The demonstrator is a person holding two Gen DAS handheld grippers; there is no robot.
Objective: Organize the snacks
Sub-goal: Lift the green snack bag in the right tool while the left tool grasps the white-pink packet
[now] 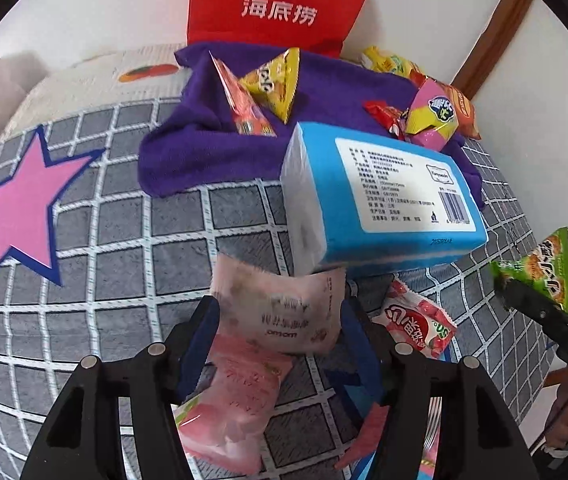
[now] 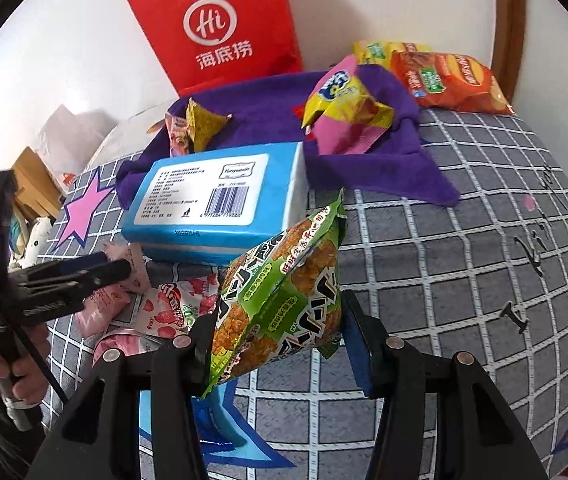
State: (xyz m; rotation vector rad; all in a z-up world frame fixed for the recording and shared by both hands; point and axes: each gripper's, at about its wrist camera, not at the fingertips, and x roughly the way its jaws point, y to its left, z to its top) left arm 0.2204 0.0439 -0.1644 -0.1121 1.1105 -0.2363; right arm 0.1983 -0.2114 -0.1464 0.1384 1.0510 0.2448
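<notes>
A checked grey bedspread (image 2: 464, 240) is covering the whole surface, printed with pink stars; a red paper bag (image 2: 220, 28) is standing against the wall behind it, likely waiting as a container; a purple towel (image 1: 204, 148) is lying spread at the back, apparently serving as the gathering spot, since several snack packets are already sitting on it; a blue tissue pack (image 1: 384, 200) is lying just in front of the towel. The right gripper (image 2: 280, 344) is clamping a green rice-cracker packet (image 2: 284, 288) between its pads and lifting it clear of the cover, probably to carry it towards the towel. The left gripper (image 1: 280, 336) is pointing down over a pale pink packet (image 1: 280, 312); its jaws are standing apart on either side, not visibly pressing it. A strawberry candy packet (image 1: 420, 324) is lying beside it, not yet sorted.
</notes>
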